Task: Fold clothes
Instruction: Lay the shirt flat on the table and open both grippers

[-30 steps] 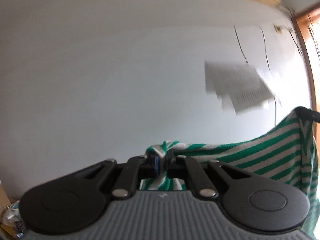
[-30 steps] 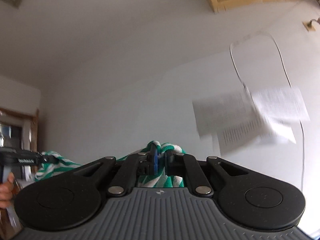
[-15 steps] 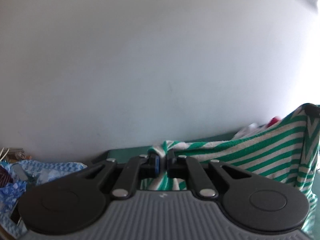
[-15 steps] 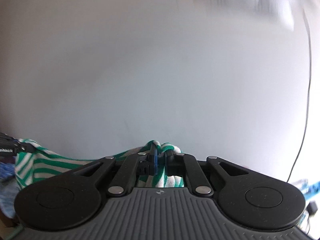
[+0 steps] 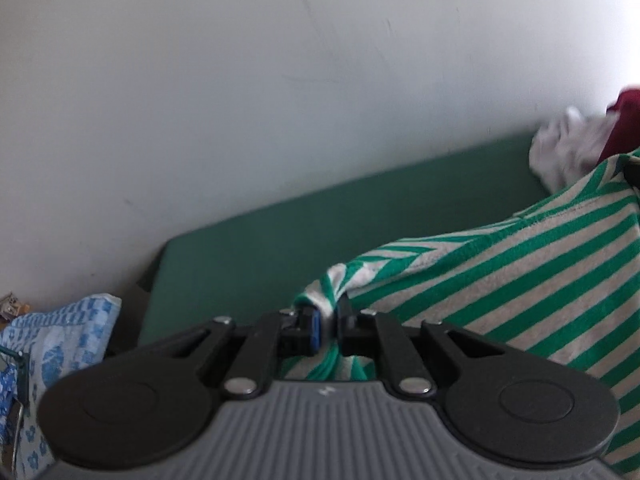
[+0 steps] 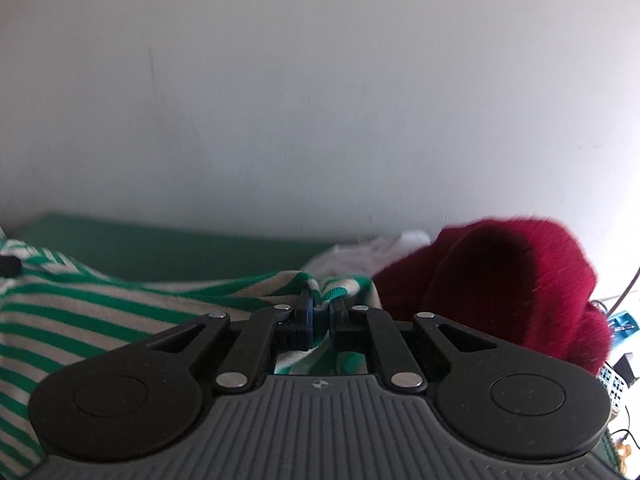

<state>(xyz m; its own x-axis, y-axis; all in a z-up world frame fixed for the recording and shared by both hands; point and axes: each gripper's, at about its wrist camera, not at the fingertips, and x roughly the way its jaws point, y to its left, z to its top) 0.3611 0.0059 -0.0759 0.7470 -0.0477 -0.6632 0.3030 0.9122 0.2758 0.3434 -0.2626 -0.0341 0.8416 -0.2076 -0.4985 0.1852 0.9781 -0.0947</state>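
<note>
Left wrist view: our left gripper (image 5: 329, 322) pinches a bunched edge of the striped garment (image 5: 520, 280), stretched rightward above the green surface (image 5: 280, 240). Right wrist view: our right gripper (image 6: 320, 312) pinches the same garment's (image 6: 80, 308) opposite edge, beside a red garment (image 6: 500, 280).

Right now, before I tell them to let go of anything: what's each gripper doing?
Left gripper: closed on the striped garment.
Right gripper: closed on another part of the same striped garment.

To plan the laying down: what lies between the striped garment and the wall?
Bare green surface between striped garment and wall, in the left wrist view.
</note>
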